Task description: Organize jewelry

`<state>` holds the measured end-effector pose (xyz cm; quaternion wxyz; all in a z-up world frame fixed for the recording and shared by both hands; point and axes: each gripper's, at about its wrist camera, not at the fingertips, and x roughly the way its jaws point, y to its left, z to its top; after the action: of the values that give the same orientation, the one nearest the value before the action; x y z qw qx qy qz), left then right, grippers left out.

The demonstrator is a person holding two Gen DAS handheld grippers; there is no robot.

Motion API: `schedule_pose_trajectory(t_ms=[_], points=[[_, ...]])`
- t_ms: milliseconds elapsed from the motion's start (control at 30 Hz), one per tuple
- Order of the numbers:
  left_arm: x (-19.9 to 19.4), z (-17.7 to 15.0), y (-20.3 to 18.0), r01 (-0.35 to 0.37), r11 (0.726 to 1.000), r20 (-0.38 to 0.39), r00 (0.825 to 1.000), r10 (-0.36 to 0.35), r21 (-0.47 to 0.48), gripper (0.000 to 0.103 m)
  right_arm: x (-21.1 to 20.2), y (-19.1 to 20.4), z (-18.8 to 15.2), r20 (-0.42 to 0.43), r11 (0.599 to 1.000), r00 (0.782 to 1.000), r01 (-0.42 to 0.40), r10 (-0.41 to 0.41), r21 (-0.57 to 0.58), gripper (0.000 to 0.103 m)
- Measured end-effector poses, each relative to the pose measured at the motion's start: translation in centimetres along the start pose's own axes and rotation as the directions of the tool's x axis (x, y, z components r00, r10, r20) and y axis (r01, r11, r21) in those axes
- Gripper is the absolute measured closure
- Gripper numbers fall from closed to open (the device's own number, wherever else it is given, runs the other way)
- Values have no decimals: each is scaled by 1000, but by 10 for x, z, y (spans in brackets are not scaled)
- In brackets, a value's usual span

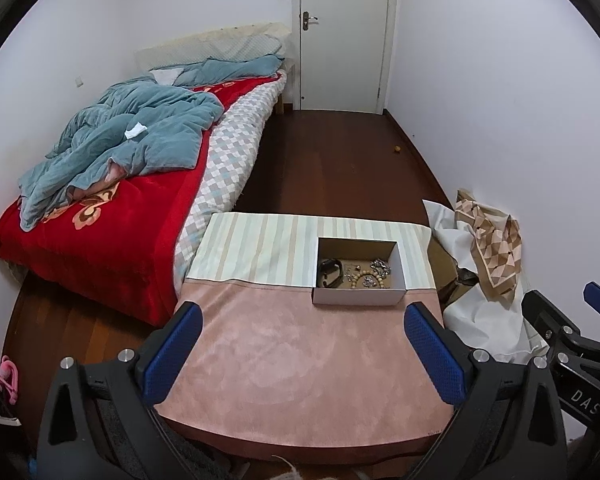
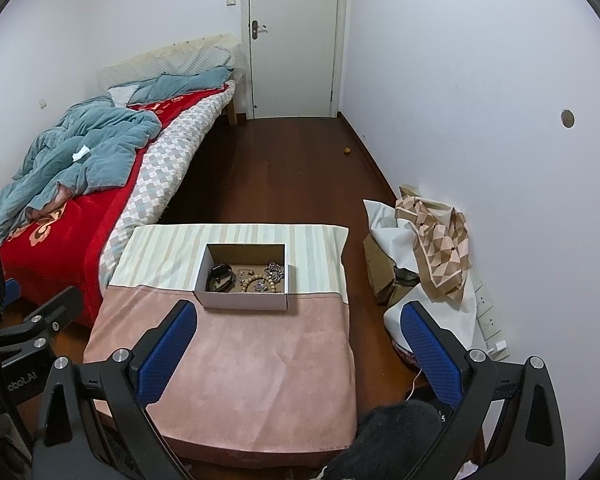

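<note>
While both the left gripper (image 1: 302, 320) and right gripper (image 2: 298, 320) are hanging wide apart and empty over the pink cloth (image 1: 300, 352), the jewelry (image 1: 364, 274) is sitting jumbled in the box (image 1: 358, 296), so I'm judging we're pre-grasp, with 1 gripper needing to reach in.

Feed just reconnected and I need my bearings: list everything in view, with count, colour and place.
Box: one, white, on the table's far half.
Jewelry: several pieces, black, tan beads, silver, inside the box.
Table: one, pink and striped cover, centre.
Bed: one, red blanket, blue quilt, left.
Door: one, white, far wall.
Scarf: one, brown checked, right, on white cloth.
Left tongs: blue pads, open, empty.
Right tongs: blue pads, open, empty.
</note>
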<state>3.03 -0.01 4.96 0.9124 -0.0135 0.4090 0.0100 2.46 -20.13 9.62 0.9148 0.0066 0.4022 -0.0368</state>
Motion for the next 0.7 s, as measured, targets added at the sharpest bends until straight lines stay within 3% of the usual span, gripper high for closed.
schedule_pose_trajectory(t_ms=[700], points=[[66,36,-8,-46,999,-99,994,46,4,0,91,12,37,-109,999,993,43,-45,-20,0]])
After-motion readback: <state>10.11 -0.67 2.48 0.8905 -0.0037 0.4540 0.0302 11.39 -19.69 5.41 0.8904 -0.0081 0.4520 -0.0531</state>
